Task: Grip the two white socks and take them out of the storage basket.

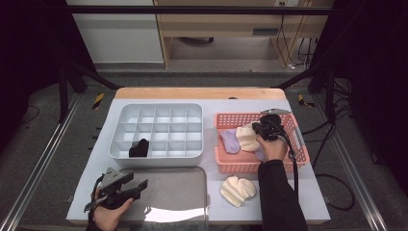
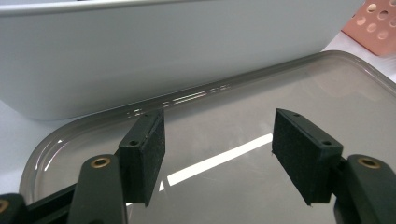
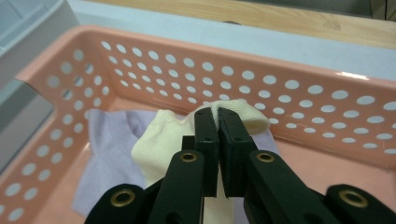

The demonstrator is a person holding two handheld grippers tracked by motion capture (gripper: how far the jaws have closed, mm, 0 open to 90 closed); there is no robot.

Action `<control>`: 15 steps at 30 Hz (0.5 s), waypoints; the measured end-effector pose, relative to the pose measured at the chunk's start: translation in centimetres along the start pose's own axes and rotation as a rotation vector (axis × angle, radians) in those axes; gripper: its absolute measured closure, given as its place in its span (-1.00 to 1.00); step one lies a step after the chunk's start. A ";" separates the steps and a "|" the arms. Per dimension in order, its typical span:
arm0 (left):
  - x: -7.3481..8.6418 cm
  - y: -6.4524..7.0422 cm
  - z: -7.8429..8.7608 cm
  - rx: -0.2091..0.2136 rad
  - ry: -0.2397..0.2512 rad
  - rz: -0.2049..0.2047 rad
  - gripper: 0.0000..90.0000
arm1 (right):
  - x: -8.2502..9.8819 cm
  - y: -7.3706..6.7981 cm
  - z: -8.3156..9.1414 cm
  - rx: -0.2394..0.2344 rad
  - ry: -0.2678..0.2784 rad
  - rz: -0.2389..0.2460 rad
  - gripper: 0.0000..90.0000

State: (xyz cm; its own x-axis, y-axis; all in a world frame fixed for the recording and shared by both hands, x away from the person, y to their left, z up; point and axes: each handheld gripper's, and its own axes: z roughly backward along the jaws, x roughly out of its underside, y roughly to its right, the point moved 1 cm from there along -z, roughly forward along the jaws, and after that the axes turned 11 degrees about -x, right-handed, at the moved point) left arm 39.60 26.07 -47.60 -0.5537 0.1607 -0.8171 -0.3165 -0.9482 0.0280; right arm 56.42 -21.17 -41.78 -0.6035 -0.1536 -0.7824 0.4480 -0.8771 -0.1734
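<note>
A cream sock lies over a lilac sock inside the pink perforated basket. My right gripper is shut on a fold of the cream sock, its pads pinching the knit edge. From above, the right gripper sits over the basket with the cream sock at its tip and the lilac sock beside it. My left gripper stands open over the grey tray, with nothing between its fingers; in the high view the left gripper is at the tray's left edge.
A white compartment box stands left of the basket, with a black sock in a front cell. A second cream sock lies on the table in front of the basket. The grey tray fills the near middle.
</note>
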 end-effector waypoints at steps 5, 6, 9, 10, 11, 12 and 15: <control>0.0 0.1 -0.1 0.002 -0.003 0.000 -0.24 | -0.2 -0.2 1.5 -0.011 0.039 0.003 0.96; 0.0 0.1 -0.1 0.003 -0.003 0.001 -0.24 | -0.3 -0.3 1.9 -0.016 0.050 0.006 0.96; 0.0 0.0 0.0 -0.001 -0.002 0.001 -0.24 | -0.6 -0.8 2.9 -0.029 0.078 0.016 0.96; 0.0 0.0 0.0 -0.001 -0.002 0.002 -0.24 | -0.8 -1.1 3.2 -0.032 0.087 0.034 0.96; 0.0 0.0 0.0 -0.001 -0.002 0.001 -0.24 | -0.9 -1.4 3.6 -0.041 0.102 0.043 0.96; 0.0 0.0 0.0 0.000 -0.002 0.002 -0.24 | -1.1 -1.8 3.9 -0.050 0.115 0.053 0.96; 0.0 0.1 0.0 0.001 0.002 0.000 -0.24 | -1.5 -3.1 4.9 -0.071 0.139 0.084 0.96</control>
State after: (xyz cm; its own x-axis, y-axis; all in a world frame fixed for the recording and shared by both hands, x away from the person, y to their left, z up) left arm 39.54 26.02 -47.59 -0.5525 0.1601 -0.8180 -0.3171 -0.9479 0.0286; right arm 52.73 -20.43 -37.17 -0.4668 -0.1564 -0.8704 0.5413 -0.8288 -0.1414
